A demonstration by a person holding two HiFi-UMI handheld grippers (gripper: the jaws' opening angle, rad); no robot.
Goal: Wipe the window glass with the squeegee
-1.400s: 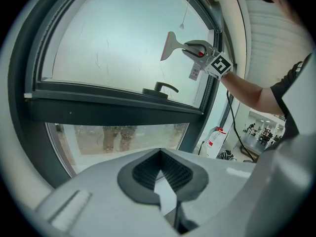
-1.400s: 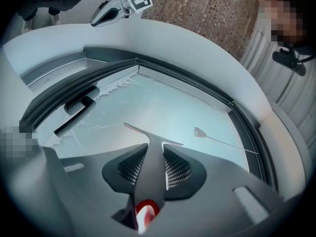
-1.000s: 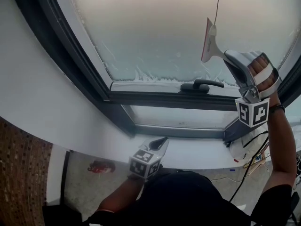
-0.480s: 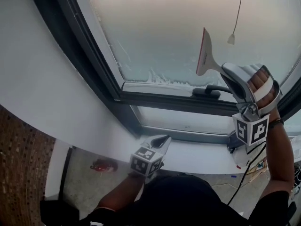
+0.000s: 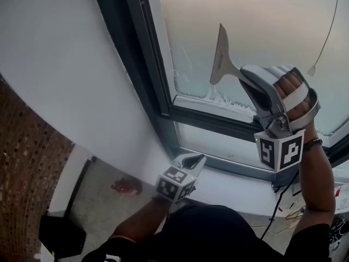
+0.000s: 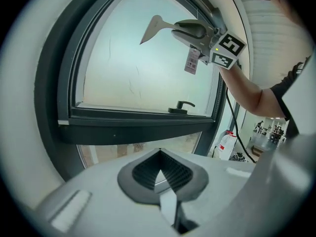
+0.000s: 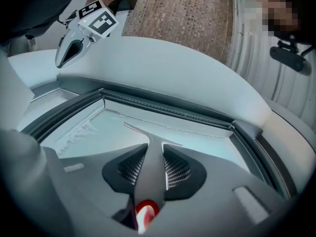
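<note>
Against the frosted window glass [image 5: 262, 21], near its lower left corner, a white squeegee with a red-edged blade [image 5: 219, 53] is set. Its handle is clenched between the jaws of the right gripper [image 5: 246, 76]. Lower down, by the white sill [image 5: 234, 185], the left gripper [image 5: 193, 161] is seen closed on nothing.

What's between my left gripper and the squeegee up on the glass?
In the head view, the dark frame crossbar and the lower pane lie between the left gripper and the squeegee.
</note>
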